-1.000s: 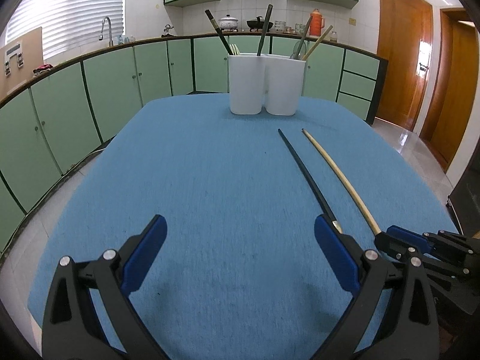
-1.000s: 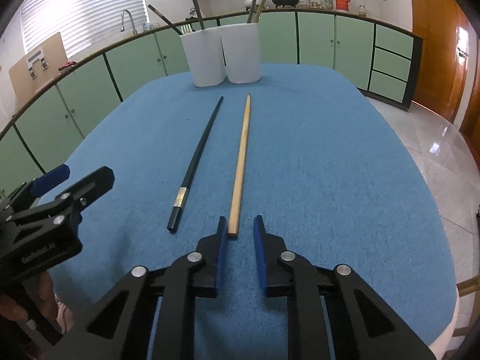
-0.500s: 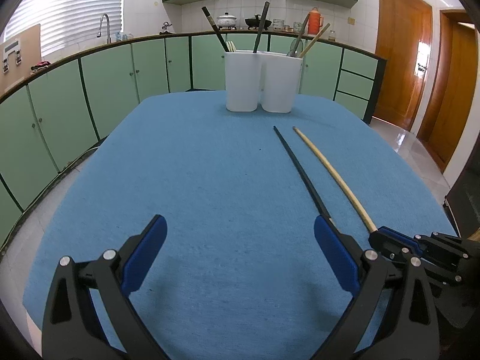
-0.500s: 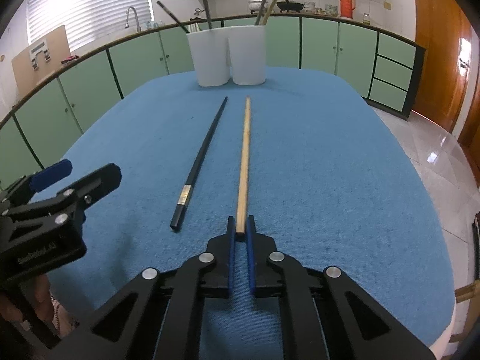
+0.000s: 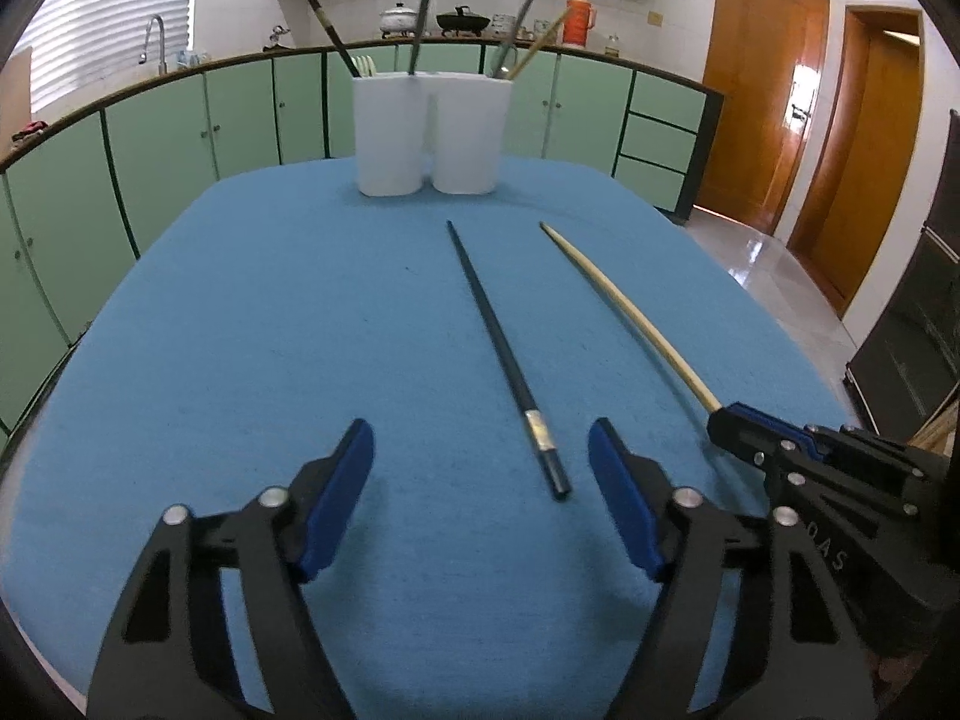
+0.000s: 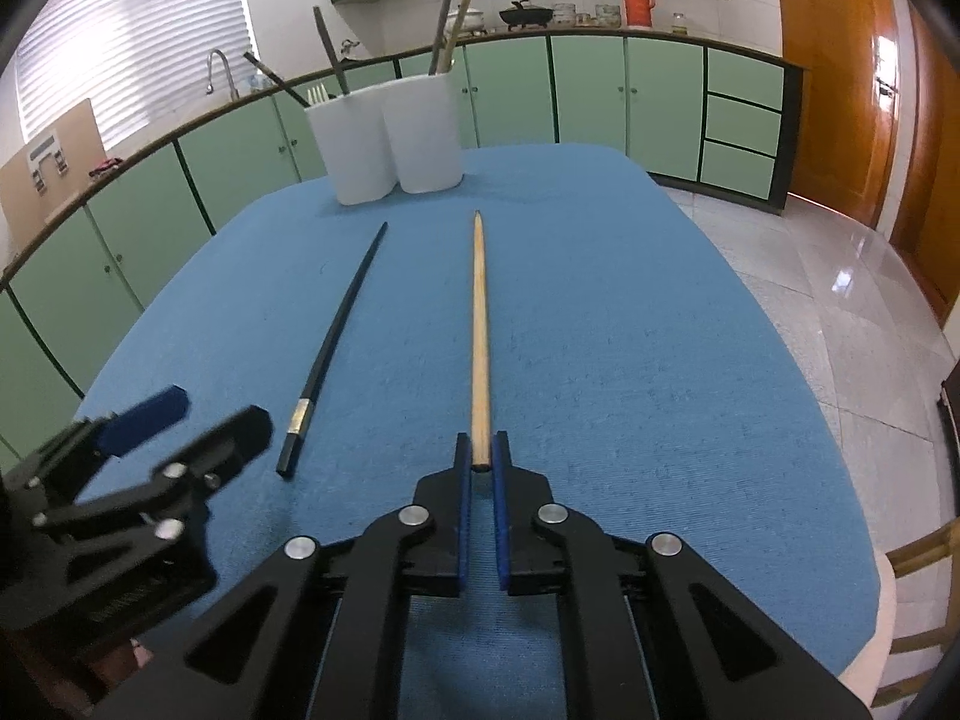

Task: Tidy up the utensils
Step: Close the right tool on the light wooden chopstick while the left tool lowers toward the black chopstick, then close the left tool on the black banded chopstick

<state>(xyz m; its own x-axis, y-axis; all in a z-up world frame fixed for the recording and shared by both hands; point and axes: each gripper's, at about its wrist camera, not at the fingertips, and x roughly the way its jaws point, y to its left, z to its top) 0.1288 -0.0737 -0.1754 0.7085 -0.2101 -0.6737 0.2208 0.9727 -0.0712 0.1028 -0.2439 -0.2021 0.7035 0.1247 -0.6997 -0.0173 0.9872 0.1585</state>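
Now the wooden chopstick (image 6: 480, 324) is pinched at its near end by the right gripper (image 6: 480, 468). The black chopstick (image 5: 504, 354) is left on the blue table (image 5: 270, 330), flanked by the closing, untouching left gripper (image 5: 480, 456).

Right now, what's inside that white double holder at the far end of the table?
Sticking out of the white holder are dark chopsticks, a pale wooden one, a white fork's tines. Its walls hide their lower parts and anything shorter.

counter: red thermos (image 5: 578, 18), black wok (image 5: 462, 20), white pot (image 5: 399, 17) | faucet (image 5: 153, 42) | wooden doors (image 5: 762, 96)
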